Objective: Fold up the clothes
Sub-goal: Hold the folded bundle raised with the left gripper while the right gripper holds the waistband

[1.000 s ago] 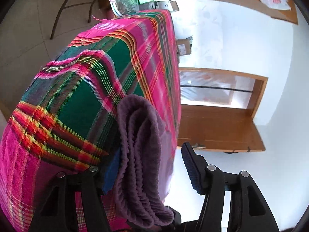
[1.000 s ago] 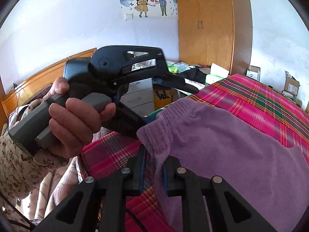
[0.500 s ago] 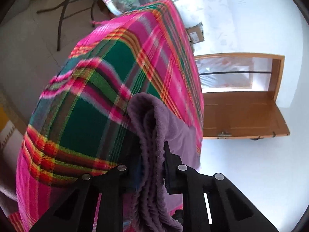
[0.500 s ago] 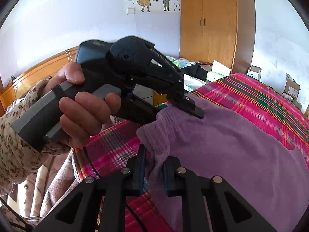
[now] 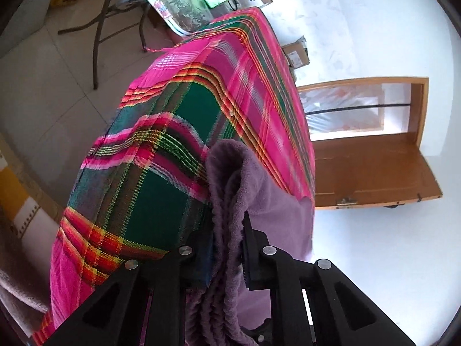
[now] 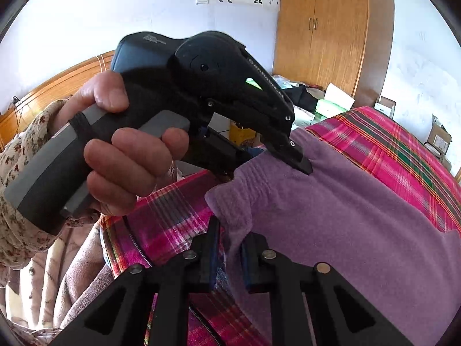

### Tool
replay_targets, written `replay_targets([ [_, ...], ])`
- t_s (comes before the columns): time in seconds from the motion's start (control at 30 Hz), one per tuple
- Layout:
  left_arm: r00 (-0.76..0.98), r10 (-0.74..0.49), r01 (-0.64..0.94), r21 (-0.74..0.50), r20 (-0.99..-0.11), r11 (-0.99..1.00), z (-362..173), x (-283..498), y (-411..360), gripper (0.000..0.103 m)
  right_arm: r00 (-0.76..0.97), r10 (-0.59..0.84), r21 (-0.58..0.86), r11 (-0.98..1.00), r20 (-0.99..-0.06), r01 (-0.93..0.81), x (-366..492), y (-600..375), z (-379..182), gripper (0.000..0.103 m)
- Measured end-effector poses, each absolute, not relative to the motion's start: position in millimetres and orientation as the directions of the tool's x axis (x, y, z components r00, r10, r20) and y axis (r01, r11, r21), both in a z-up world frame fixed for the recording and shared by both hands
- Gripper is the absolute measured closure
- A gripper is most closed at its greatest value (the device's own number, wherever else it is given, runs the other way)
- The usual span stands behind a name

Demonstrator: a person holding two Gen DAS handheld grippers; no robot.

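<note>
Purple fleece garment lies on the plaid bed, its waistband edge pinched by left gripper and right gripper, both closing, ready for folding.

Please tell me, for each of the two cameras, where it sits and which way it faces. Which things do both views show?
Left wrist: sits on the left gripper, looks down along the plaid bed cover toward a wooden door; only its own fingers show.
Right wrist: sits on the right gripper, faces the wardrobe; the left hand shows.
Shared: the purple garment, pinched by both grippers, and the bed cover.
</note>
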State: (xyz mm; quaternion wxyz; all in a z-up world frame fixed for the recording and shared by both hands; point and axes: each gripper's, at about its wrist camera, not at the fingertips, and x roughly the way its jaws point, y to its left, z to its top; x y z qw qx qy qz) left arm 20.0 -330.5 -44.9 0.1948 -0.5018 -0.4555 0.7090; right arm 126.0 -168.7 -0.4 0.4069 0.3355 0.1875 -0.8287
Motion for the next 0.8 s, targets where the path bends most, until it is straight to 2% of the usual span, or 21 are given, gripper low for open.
replay_targets([
  [0.37, -0.419, 0.749, 0.191, -0.856, -0.513, -0.480, -48.2, 22.3, -338.8, 0.087, -0.435, -0.547, -0.024, -0.602, -0.715, 0.798, 125.8, -168.5, -0.7, 0.090],
  [0.8, -0.420, 0.727, 0.193, -0.837, -0.543, -0.513, -42.3, 18.9, -333.4, 0.087, -0.418, -0.545, 0.002, -0.611, -0.727, 0.792, 120.0, -169.7, -3.7, 0.089],
])
